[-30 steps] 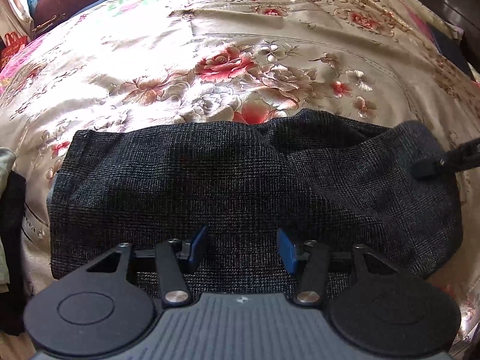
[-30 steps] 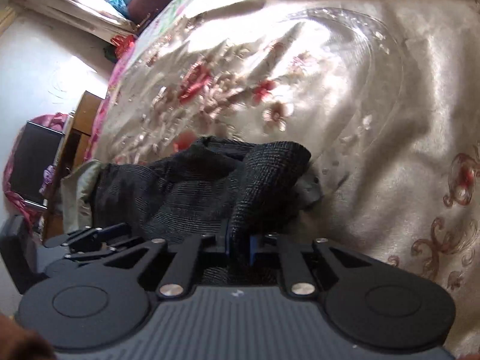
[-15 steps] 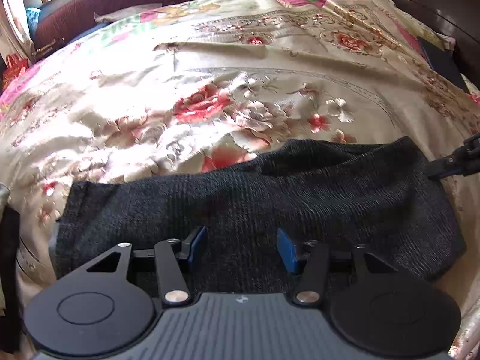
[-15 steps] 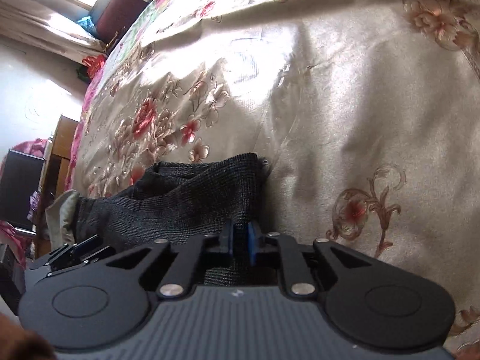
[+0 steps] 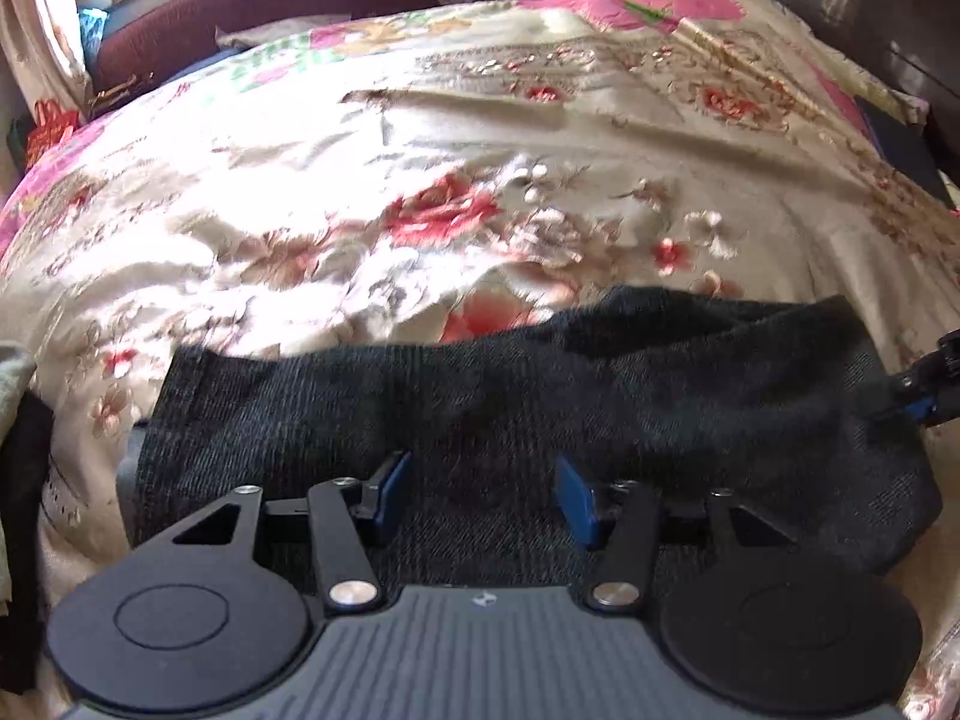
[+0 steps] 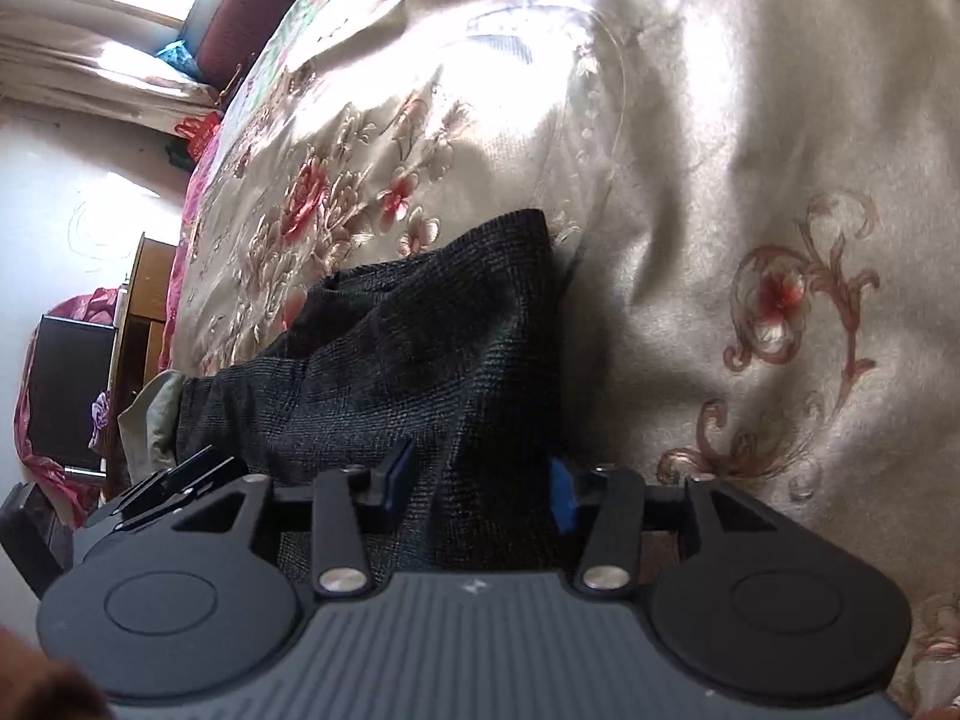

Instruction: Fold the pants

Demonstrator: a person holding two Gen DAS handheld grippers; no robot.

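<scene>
The dark grey woven pants (image 5: pixel 540 396) lie folded in a wide band across the near part of the floral bedspread (image 5: pixel 456 180). My left gripper (image 5: pixel 480 495) is open and empty, hovering just over the pants' near edge. My right gripper (image 6: pixel 480 483) is open with the pants' right end (image 6: pixel 432 348) lying loose between its jaws. The right gripper's tip also shows at the right edge of the left wrist view (image 5: pixel 930 384), at the pants' right end.
A dark red headboard (image 5: pixel 252 18) and window lie beyond the bed. A wooden nightstand (image 6: pixel 138 312) and a black box (image 6: pixel 66 384) stand to the left of the bed. Other cloth (image 5: pixel 18 450) hangs off the bed's left edge.
My right gripper has opened and let go of the pants' right end. The pants have settled flatter on the bed. My left gripper has drawn back toward me, still open.
</scene>
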